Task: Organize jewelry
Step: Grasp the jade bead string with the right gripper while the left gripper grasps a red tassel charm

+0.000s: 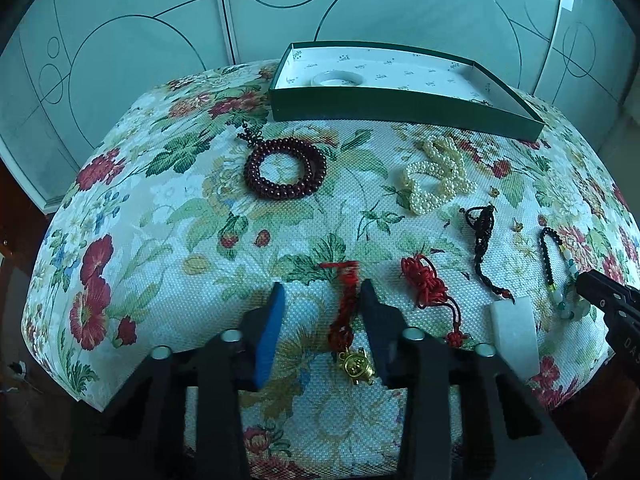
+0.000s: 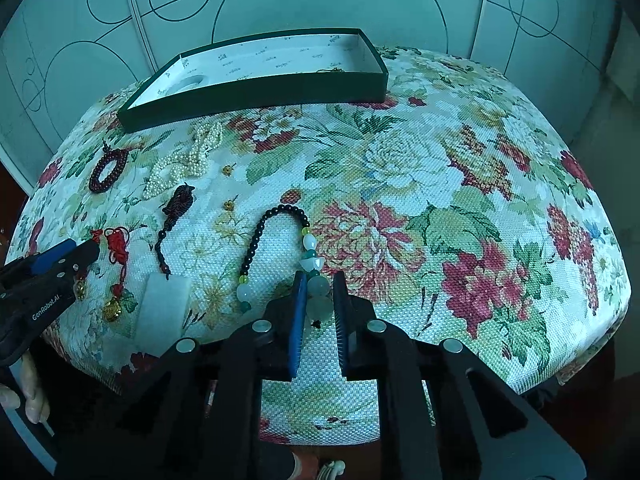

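Jewelry lies on a floral cloth. My left gripper (image 1: 322,286) is open around a red knotted cord with a gold charm (image 1: 347,312). My right gripper (image 2: 320,280) is closed on the green jade beads of a black-and-jade bead bracelet (image 2: 276,232); the bracelet also shows in the left wrist view (image 1: 554,264). A green box (image 1: 400,110) with white lining stands at the back. A dark red bead bracelet (image 1: 285,168), a pearl strand (image 1: 436,176), a second red cord (image 1: 424,280), a black braided cord (image 1: 482,240) and a white jade slab (image 1: 514,336) lie between.
Two small gold earrings (image 1: 495,191) (image 1: 518,225) lie near the pearls. The box (image 2: 256,84) holds a round recess and a small gold item at its right end. Frosted glass doors stand behind. The table drops off on all sides.
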`<state>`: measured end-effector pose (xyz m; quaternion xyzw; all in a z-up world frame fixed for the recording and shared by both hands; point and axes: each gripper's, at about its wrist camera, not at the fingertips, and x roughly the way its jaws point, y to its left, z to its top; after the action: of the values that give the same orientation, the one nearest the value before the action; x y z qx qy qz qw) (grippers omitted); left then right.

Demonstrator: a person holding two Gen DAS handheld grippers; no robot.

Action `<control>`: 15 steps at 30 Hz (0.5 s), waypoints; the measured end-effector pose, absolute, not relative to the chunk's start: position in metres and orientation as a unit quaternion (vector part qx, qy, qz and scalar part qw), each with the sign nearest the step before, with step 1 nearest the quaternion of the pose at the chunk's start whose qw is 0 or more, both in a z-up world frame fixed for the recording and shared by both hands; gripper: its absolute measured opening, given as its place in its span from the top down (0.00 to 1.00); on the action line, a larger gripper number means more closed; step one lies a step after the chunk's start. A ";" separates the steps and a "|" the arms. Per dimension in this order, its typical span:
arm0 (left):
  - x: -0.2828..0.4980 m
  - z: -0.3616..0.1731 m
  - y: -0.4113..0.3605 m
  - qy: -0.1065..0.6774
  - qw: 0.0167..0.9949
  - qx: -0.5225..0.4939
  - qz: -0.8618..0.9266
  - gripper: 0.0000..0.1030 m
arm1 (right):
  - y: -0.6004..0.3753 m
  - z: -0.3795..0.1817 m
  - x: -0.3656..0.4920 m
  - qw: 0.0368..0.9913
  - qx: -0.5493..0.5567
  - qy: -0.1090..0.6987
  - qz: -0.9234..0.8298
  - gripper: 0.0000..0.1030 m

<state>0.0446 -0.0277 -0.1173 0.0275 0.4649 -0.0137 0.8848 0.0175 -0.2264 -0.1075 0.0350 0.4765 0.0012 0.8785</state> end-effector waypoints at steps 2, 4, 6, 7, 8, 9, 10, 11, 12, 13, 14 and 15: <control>0.045 -0.117 -0.025 0.464 0.885 0.028 -0.009 0.81 | -0.226 -0.108 0.018 0.879 0.036 0.476 0.002 0.87; 0.046 -0.117 -0.022 0.463 0.886 0.026 -0.004 0.88 | -0.227 -0.108 0.019 0.879 0.038 0.475 0.002 0.87; 0.046 -0.117 -0.018 0.464 0.886 0.014 -0.008 0.91 | -0.227 -0.108 0.019 0.879 0.040 0.475 0.003 0.87; 0.047 -0.116 -0.016 0.465 0.885 0.008 -0.010 0.92 | -0.227 -0.108 0.020 0.879 0.041 0.475 0.003 0.87; 0.047 -0.116 -0.015 0.466 0.885 0.004 -0.014 0.92 | -0.228 -0.108 0.020 0.880 0.041 0.474 0.003 0.87; 0.048 -0.116 -0.014 0.466 0.885 0.000 -0.015 0.92 | -0.229 -0.108 0.021 0.880 0.043 0.474 0.003 0.87; 0.048 -0.116 -0.013 0.466 0.885 -0.001 -0.016 0.92 | -0.229 -0.108 0.021 0.880 0.044 0.474 0.003 0.87; 0.048 -0.116 -0.013 0.466 0.885 -0.002 -0.017 0.92 | -0.229 -0.108 0.021 0.880 0.046 0.473 0.003 0.87; 0.047 -0.116 -0.013 0.466 0.885 -0.003 -0.019 0.92 | -0.230 -0.108 0.021 0.880 0.048 0.473 0.003 0.87; 0.048 -0.116 -0.013 0.466 0.884 -0.006 -0.021 0.92 | -0.230 -0.108 0.022 0.880 0.049 0.473 0.004 0.87; 0.048 -0.116 -0.012 0.467 0.884 -0.013 -0.027 0.92 | -0.231 -0.108 0.022 0.880 0.051 0.472 0.004 0.87; 0.048 -0.116 -0.011 0.468 0.883 -0.018 -0.030 0.92 | -0.231 -0.108 0.022 0.880 0.053 0.472 0.004 0.87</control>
<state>0.0482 -0.0112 -0.1158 -0.0177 0.4677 -0.0297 0.8832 0.0220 -0.2313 -0.1080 0.0526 0.4716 0.0036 0.8802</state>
